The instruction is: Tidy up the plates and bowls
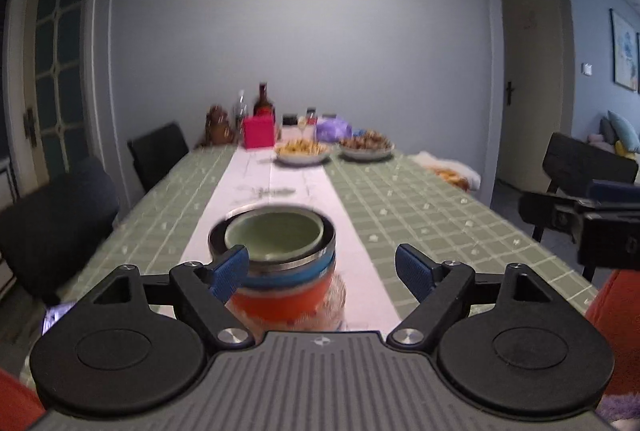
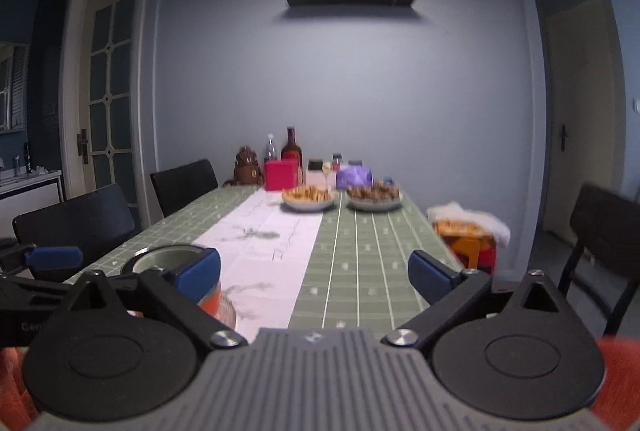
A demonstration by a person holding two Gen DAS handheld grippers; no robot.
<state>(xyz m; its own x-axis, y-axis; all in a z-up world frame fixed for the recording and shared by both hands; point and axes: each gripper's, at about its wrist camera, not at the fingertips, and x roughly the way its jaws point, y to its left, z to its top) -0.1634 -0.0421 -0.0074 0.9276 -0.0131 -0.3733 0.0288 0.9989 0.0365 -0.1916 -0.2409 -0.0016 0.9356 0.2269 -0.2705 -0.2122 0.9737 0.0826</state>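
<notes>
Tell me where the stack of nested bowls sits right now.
In the left wrist view the stack of nested bowls stands on the pale runner at the table's near end, just ahead of the open left tongs, nearer their left finger.

bowl stack [image 1: 280, 263] near table [image 1: 420, 215] end, on the runner [image 1: 280, 183]. far end: two food plates [image 1: 303, 152] side by side, box [image 1: 259, 131] left of them, bottles [image 1: 262, 101] behind. chairs [image 1: 158, 151] along left side.
</notes>
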